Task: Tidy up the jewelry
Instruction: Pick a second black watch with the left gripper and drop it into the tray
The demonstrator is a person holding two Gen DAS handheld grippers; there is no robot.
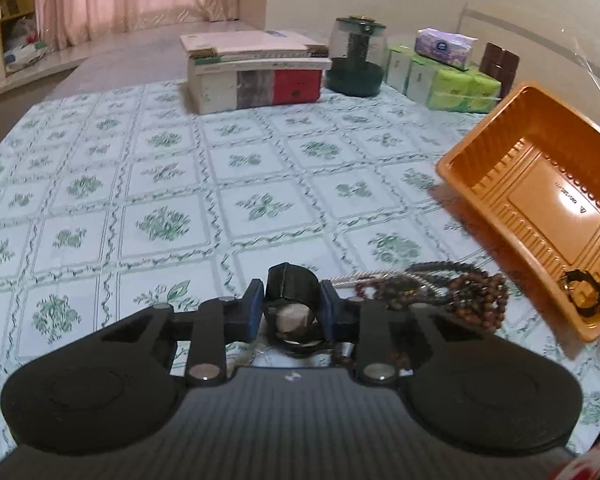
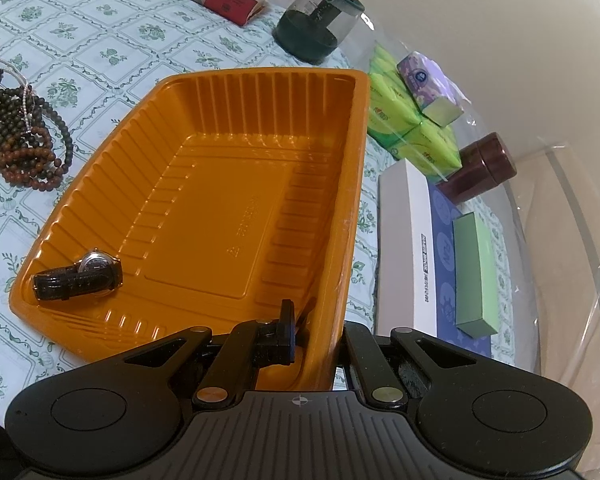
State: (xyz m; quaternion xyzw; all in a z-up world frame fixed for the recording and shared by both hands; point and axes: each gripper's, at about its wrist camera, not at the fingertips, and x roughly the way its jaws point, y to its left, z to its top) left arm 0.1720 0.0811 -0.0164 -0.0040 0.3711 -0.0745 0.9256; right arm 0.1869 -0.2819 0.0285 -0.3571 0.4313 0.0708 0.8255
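My left gripper is shut on a black-strapped wristwatch, held just above the floral tablecloth. Right of it lies a heap of brown and dark bead necklaces, also in the right wrist view with a thin silver chain. The orange plastic tray is tilted up at the right. In the right wrist view my right gripper is shut on the tray's near right wall, one finger inside and one outside. A second watch with a black strap lies in the tray's near left corner; it also shows in the left wrist view.
At the table's far side stand a stack of boxes, a dark green glass-domed stand, green tissue packs, a purple tissue pack and a brown jar. A white-and-blue box with a green box on it lies right of the tray.
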